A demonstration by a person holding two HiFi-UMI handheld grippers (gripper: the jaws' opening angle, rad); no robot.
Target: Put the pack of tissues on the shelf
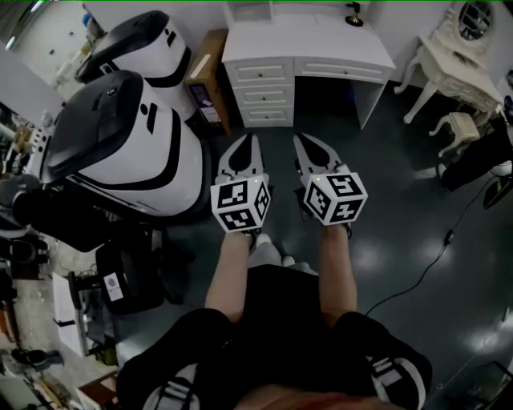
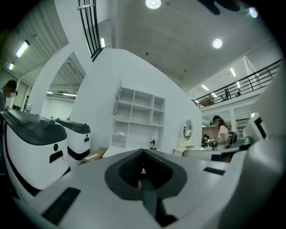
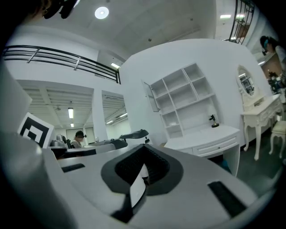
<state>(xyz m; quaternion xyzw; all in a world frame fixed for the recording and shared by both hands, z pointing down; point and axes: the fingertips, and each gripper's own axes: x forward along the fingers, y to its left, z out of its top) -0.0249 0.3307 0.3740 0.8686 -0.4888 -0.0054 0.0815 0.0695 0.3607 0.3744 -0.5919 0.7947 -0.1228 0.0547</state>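
Observation:
No pack of tissues shows in any view. The white shelf unit (image 2: 136,116) (image 3: 183,96) with open compartments stands on a white desk (image 1: 309,48) ahead of me; only its base (image 1: 248,10) reaches the top edge of the head view. My left gripper (image 1: 247,140) (image 2: 143,154) and right gripper (image 1: 307,142) (image 3: 144,150) are held side by side at waist height, pointing at the desk from some distance. Both are shut with nothing held. A pale strip lies along the seam of the right jaws.
Two large white-and-black machines (image 1: 120,144) stand close on my left, with a cardboard box (image 1: 208,76) beside the desk. A small dark figurine (image 1: 353,18) sits on the desk. A white dressing table (image 1: 461,48) and stool (image 1: 461,128) stand at right. A cable (image 1: 433,256) runs over the dark floor.

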